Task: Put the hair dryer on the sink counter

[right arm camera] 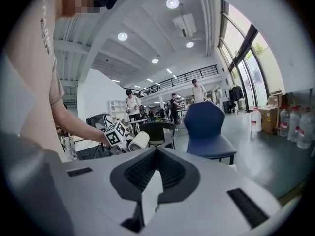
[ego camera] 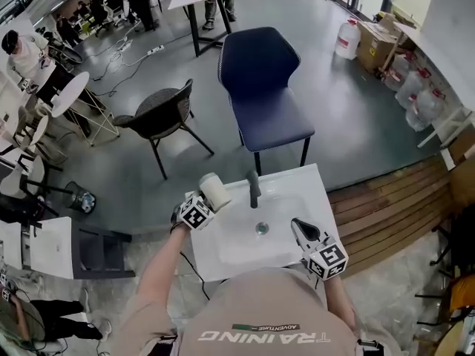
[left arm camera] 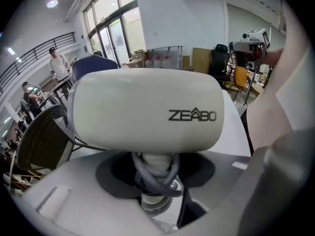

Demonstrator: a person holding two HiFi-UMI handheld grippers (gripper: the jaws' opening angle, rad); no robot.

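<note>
The white sink counter (ego camera: 215, 262) stretches from beneath the left gripper (ego camera: 208, 200) across to the right gripper (ego camera: 297, 226). Its shallow basin (ego camera: 241, 236) is sunk in the middle, and the round drain (ego camera: 261, 228) lies between the two grippers, nearer the right one. A dark faucet (ego camera: 254, 189) stands upright on the rear edge, just right of the left gripper (seen almost from straight above). The counter stands where grey floor (ego camera: 133, 199) beyond the left gripper meets wooden decking (ego camera: 386, 206) beyond the right gripper.
</note>
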